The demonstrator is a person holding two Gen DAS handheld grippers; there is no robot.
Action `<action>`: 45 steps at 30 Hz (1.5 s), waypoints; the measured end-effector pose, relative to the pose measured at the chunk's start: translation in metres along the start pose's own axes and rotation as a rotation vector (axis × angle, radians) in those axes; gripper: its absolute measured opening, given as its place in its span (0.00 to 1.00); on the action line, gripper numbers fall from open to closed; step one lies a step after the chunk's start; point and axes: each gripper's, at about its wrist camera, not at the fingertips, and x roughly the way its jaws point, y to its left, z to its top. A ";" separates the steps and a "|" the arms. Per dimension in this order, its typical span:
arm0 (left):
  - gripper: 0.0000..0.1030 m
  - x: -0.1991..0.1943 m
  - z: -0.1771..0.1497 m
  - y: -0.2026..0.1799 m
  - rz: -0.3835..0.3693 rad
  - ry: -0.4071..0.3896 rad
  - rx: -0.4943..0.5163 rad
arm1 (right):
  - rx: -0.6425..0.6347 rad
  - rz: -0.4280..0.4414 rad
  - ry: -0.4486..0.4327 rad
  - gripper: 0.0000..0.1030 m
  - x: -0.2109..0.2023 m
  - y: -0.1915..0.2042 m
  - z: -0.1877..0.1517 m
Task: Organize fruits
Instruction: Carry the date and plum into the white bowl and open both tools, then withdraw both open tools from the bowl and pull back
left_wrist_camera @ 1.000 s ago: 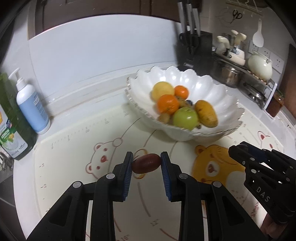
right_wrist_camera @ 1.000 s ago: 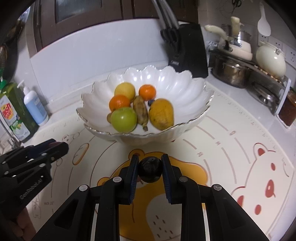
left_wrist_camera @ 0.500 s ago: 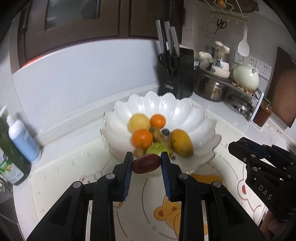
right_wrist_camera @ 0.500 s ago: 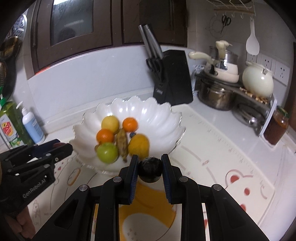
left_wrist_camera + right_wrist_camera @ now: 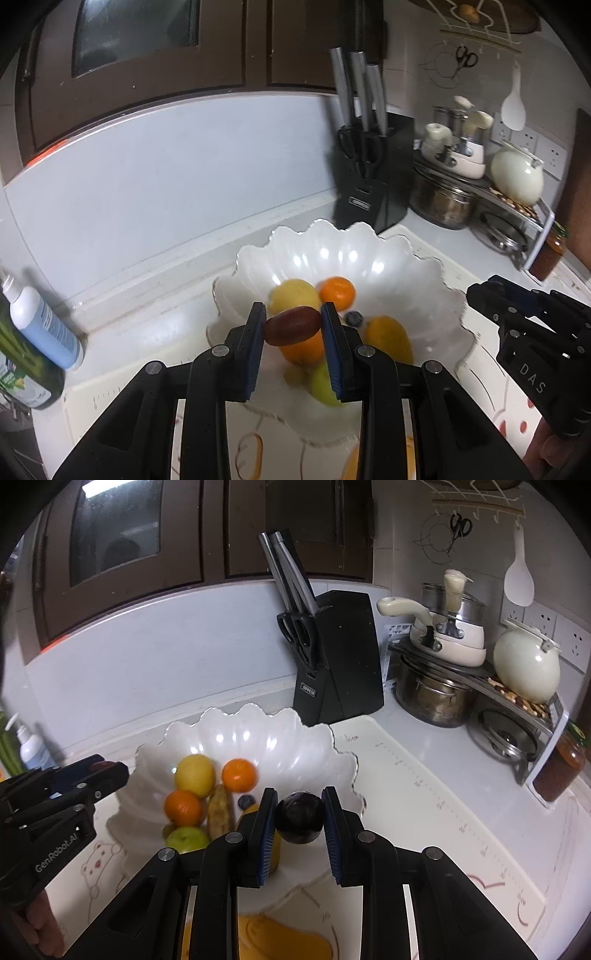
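Observation:
My left gripper (image 5: 293,325) is shut on a dark red oval fruit (image 5: 292,325) and holds it above the near rim of the white scalloped bowl (image 5: 388,254). My right gripper (image 5: 300,816) is shut on a round dark plum (image 5: 300,816), above the bowl's (image 5: 258,734) near right rim. The bowl holds a yellow lemon (image 5: 195,775), two oranges (image 5: 239,774), a green apple (image 5: 186,839), a small banana (image 5: 218,810), a mango (image 5: 389,338) and a blueberry (image 5: 354,318). Each gripper shows at the edge of the other's view, the right one (image 5: 532,332) and the left one (image 5: 55,794).
A black knife block (image 5: 336,657) stands behind the bowl. Pots, a cream kettle (image 5: 526,664) and a rack fill the right corner, with a jar (image 5: 561,768) beside it. Soap bottles (image 5: 44,332) stand at the left. A bear-print mat (image 5: 424,797) covers the counter.
Both grippers have risen and moved forward with their fruits, from low over the mat to above the bowl's near rim. Both stay shut.

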 end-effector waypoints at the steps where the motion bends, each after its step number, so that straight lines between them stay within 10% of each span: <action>1: 0.29 0.005 0.003 0.001 0.004 0.002 -0.003 | -0.001 -0.001 0.006 0.25 0.006 0.000 0.003; 17: 0.31 0.070 0.010 0.015 0.016 0.096 -0.035 | -0.004 -0.011 0.099 0.25 0.069 0.002 0.016; 21: 0.48 0.071 0.008 0.017 0.023 0.102 -0.040 | -0.007 -0.019 0.105 0.26 0.073 0.002 0.017; 29: 0.69 0.062 0.009 0.021 0.064 0.083 -0.051 | -0.005 -0.079 0.050 0.76 0.059 0.004 0.021; 45: 0.94 0.010 0.010 0.022 0.111 0.004 -0.065 | 0.026 -0.116 -0.025 0.88 0.009 0.003 0.022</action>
